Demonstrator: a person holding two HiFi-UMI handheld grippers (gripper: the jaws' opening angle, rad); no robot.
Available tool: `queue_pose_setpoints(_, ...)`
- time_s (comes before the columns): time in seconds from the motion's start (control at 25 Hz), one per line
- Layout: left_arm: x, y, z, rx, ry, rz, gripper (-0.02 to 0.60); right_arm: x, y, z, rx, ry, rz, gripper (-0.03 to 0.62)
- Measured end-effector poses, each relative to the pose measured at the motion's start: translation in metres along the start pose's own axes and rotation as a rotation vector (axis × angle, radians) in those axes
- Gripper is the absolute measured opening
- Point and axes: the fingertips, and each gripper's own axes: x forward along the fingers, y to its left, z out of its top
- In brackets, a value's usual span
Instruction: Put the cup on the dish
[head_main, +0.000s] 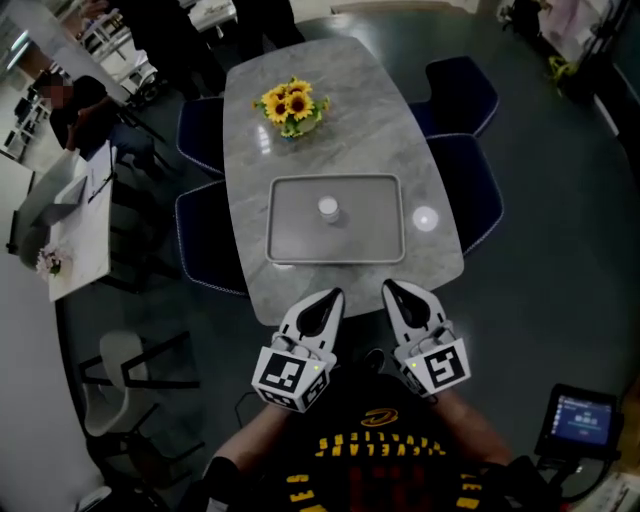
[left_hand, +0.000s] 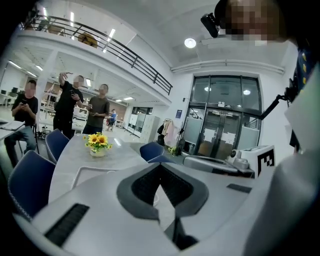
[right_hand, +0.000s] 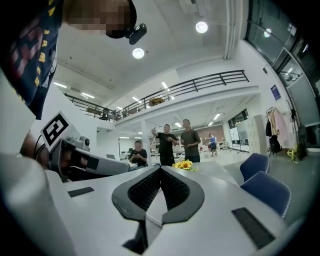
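Note:
A small white cup (head_main: 328, 208) stands upright in the middle of a grey rectangular tray (head_main: 290, 240) on the marble table (head_main: 250, 150). To the tray's right, a small white round dish (head_main: 425, 218) lies on the tabletop. Both grippers hover side by side at the table's near edge, short of the tray. My left gripper (head_main: 333, 297) is shut with nothing in it, its jaws meeting in the left gripper view (left_hand: 161, 166). My right gripper (head_main: 391, 289) is shut and empty too (right_hand: 160, 171). In both gripper views the cup is hidden behind the jaws.
A vase of sunflowers (head_main: 292, 105) stands at the table's far end. Blue chairs (head_main: 465, 190) line both long sides. A white side table (head_main: 80, 230) and a chair (head_main: 125, 385) are to the left. Several people (right_hand: 175, 142) stand beyond the table.

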Motion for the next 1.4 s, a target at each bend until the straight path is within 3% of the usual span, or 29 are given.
queue_pose_setpoints(0.24,-0.037,-0.032,0.005,0.062,-0.036,0.032,0.002,-0.032,0.023,-0.003,0.004,0.011,0.022,0.008)
queue_pose_setpoints(0.44,-0.052,-0.038,0.01,0.052,-0.045,0.049,0.002,-0.03,0.034,0.008,-0.025,-0.021,0.039,0.008)
queue_pose_setpoints(0.6,-0.05,-0.031,0.013,0.079,-0.041,0.044,0.002,-0.023,0.038,0.021,-0.065,-0.053,0.047,0.008)
queue_pose_setpoints(0.84,-0.052,-0.017,0.049,0.148,-0.092,0.046,0.002,-0.003,0.041,0.049,-0.096,-0.076,0.044,0.008)
queue_pose_setpoints(1.2,-0.084,0.028,0.087,0.177,-0.177,-0.001,0.002,0.018,0.059,0.081,-0.173,-0.111,-0.057,0.008)
queue_pose_setpoints(1.4,-0.096,0.04,0.082,0.173,-0.177,-0.027,0.002,0.02,0.065,0.091,-0.196,-0.111,-0.089,0.008)
